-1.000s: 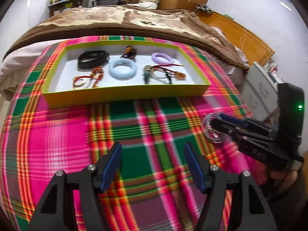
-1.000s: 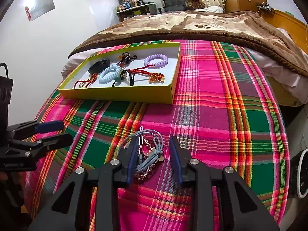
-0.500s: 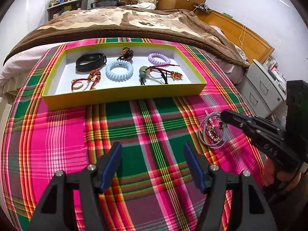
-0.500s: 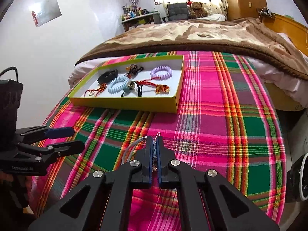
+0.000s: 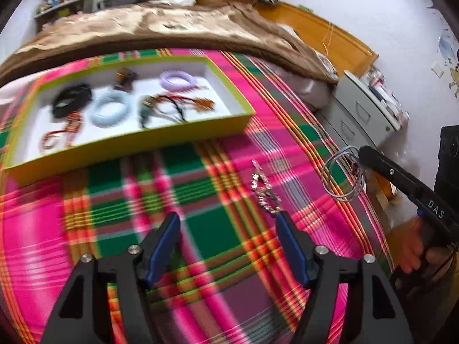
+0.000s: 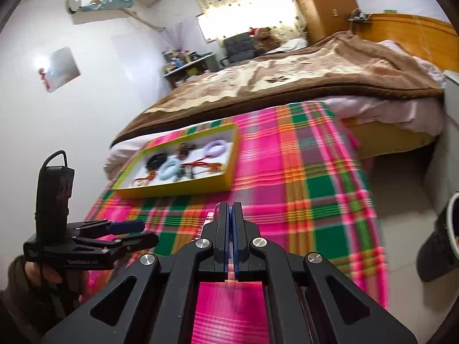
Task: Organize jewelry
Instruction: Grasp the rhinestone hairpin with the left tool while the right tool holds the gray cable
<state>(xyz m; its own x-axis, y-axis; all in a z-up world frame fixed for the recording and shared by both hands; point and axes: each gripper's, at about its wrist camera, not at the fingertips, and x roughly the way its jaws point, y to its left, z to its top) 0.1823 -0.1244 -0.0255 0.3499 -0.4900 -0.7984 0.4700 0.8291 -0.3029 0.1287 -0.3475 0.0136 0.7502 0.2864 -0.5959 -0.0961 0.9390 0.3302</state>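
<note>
A yellow-green jewelry box (image 5: 137, 143) with a white floor lies on the plaid cloth and holds a black band (image 5: 70, 99), a pale blue coil ring (image 5: 110, 110), a purple coil ring (image 5: 178, 78) and corded pieces. My right gripper (image 5: 362, 154) is shut on a grey wire bracelet (image 5: 342, 176) and holds it above the cloth. A silver chain bracelet (image 5: 265, 190) lies on the cloth just ahead of my open, empty left gripper (image 5: 226, 225). In the right wrist view the box (image 6: 183, 160) lies far ahead and the bracelet is mostly hidden behind my shut fingers (image 6: 229, 215).
The plaid cloth (image 5: 114, 200) covers the foot of a bed with a brown blanket (image 5: 172, 25) behind the box. A grey drawer unit (image 5: 364, 106) stands at the right beside the bed. The bed's right edge drops to the floor (image 6: 401, 200).
My right gripper has lifted the grey wire bracelet off the cloth. The silver chain bracelet stayed behind on the cloth. My left gripper has moved right toward the chain.
</note>
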